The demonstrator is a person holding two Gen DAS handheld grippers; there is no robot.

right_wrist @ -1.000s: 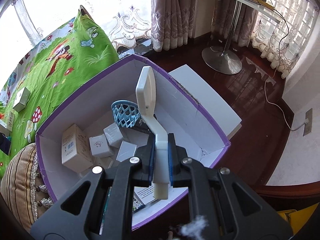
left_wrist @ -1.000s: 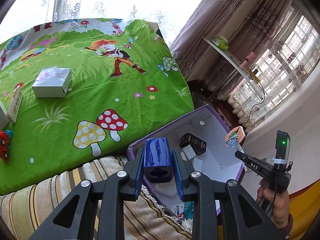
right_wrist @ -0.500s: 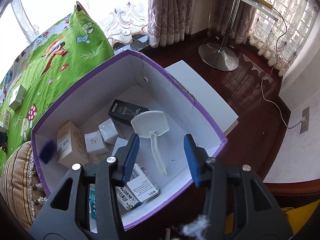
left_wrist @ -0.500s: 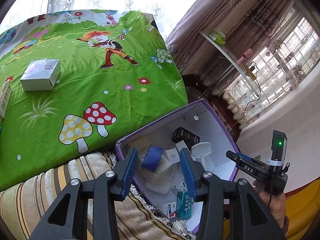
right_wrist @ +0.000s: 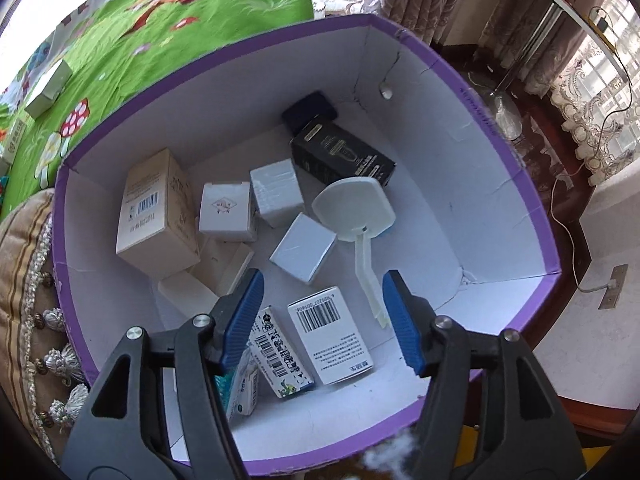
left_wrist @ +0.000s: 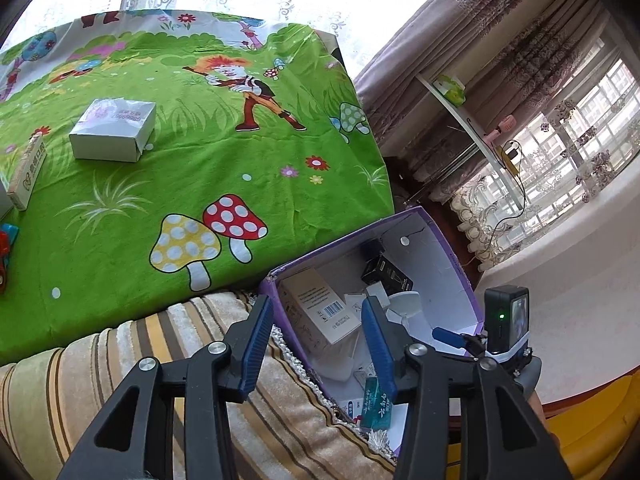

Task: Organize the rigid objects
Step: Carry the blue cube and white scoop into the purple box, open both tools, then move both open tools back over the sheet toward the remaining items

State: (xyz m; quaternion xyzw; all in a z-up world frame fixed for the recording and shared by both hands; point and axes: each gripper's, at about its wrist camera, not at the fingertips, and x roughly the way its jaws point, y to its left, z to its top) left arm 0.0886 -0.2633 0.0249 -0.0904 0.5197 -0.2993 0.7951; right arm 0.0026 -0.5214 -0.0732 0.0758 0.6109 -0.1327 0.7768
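Behind the black carton [right_wrist: 342, 158], a dark object [right_wrist: 310, 110] sits half hidden.

My left claw's right finger [left_wrist: 378, 344] covers part of the purple box [left_wrist: 460, 264], so I can't see the box's middle contents from there. A red toy [left_wrist: 4, 256] and a narrow carton [left_wrist: 26, 176] are cut off at the left picture edge. In my right view, a green packet [right_wrist: 224, 390] sits behind my left finger [right_wrist: 240, 316], its print unreadable. The dark blue block [right_wrist: 310, 108] is half hidden behind the black carton [right_wrist: 342, 156]. The label text on the cartons is too small to read.
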